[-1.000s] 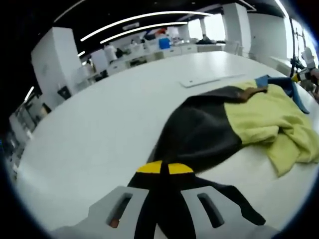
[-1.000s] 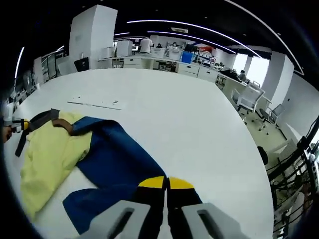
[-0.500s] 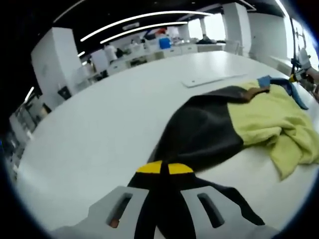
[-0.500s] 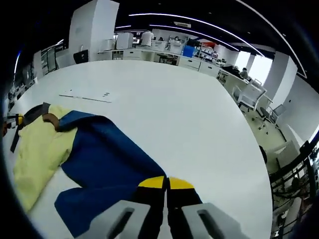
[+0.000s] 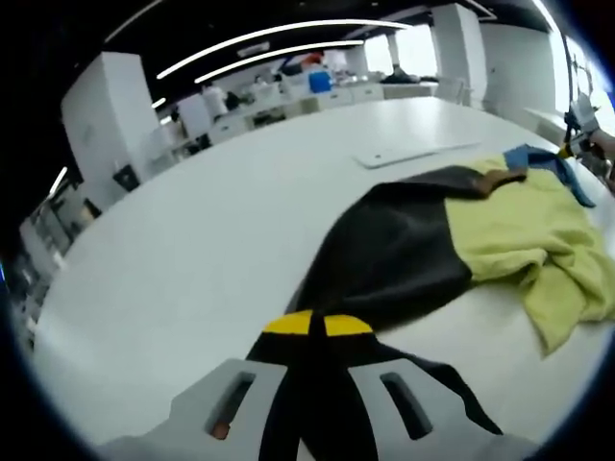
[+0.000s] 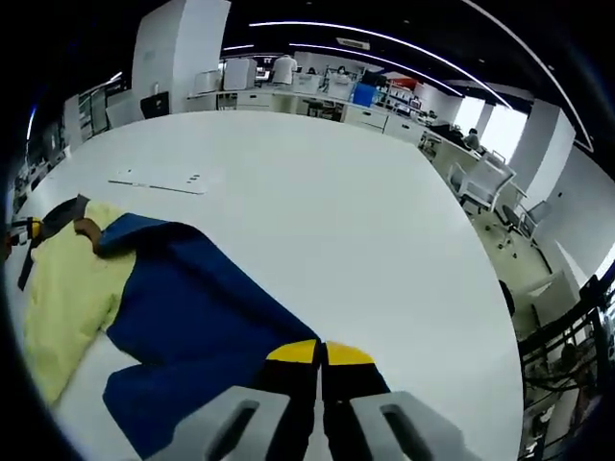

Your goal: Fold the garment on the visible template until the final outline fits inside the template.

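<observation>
A jacket lies spread across the white table (image 5: 192,250). Its yellow-green body (image 5: 519,230) is rumpled at the right of the left gripper view, and a black sleeve (image 5: 394,259) runs from it down to my left gripper (image 5: 317,325), which is shut on the sleeve's end. In the right gripper view the yellow-green body (image 6: 62,288) sits at the left and a blue sleeve (image 6: 192,317) stretches to my right gripper (image 6: 321,352), shut on its end. The right gripper (image 5: 581,125) also appears at the far right of the left gripper view.
A flat white sheet (image 5: 408,152) lies on the table beyond the jacket, also seen as a sheet (image 6: 159,180) in the right gripper view. Desks, chairs and people stand in the office past the table's far edge. White chairs (image 6: 485,197) stand at the right.
The right gripper has drawn the blue sleeve farther out, so the jacket body sits farther left and smaller in its view. The left gripper's black sleeve has stretched slightly.
</observation>
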`<state>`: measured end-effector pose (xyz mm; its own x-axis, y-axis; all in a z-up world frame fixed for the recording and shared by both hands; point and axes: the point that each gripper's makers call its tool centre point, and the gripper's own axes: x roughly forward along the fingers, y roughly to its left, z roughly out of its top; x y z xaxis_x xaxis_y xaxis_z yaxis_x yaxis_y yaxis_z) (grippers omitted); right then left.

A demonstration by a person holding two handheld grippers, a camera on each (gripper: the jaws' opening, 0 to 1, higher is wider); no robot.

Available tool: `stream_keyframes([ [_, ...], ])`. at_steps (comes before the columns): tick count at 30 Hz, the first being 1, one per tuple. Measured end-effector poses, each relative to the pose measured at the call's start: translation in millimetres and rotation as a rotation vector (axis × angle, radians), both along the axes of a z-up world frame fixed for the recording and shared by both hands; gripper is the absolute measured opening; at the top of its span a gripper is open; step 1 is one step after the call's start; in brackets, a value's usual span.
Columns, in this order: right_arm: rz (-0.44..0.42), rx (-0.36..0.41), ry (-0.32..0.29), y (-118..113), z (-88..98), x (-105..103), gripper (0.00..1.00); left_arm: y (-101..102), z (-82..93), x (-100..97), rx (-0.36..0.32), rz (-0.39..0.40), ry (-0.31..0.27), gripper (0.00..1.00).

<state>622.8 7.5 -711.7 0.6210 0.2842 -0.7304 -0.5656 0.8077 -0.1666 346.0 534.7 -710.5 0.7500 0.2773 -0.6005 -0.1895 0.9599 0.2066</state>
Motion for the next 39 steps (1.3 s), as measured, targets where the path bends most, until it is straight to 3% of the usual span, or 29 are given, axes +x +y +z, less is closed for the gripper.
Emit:
stream_keyframes([
  [4,-0.021,0.032,0.021,3,-2.5,-2,0.00,-1,1.2,-0.9,0.005,0.008,0.006,0.00],
  [8,-0.053,0.119,0.017,10,6.0,-5,0.00,-2,7.3,-2.5,-0.007,0.024,-0.009,0.03],
  [12,-0.054,0.142,0.004,14,13.8,-8,0.12,-6,17.9,-2.2,-0.033,0.037,-0.040,0.12],
  [20,-0.067,0.252,0.027,29,30.9,-23,0.35,-25,31.9,-4.6,-0.042,-0.013,-0.051,0.29],
  [29,0.060,0.301,0.064,58,46.9,-66,0.53,-55,52.8,-11.0,-0.036,-0.117,-0.070,0.44],
  [35,0.140,0.329,0.100,76,54.7,-96,0.62,-67,56.2,-18.0,-0.039,-0.159,-0.067,0.52],
  [39,0.201,0.353,0.136,88,57.2,-122,0.67,-91,63.6,-18.0,-0.072,-0.234,-0.105,0.58],
])
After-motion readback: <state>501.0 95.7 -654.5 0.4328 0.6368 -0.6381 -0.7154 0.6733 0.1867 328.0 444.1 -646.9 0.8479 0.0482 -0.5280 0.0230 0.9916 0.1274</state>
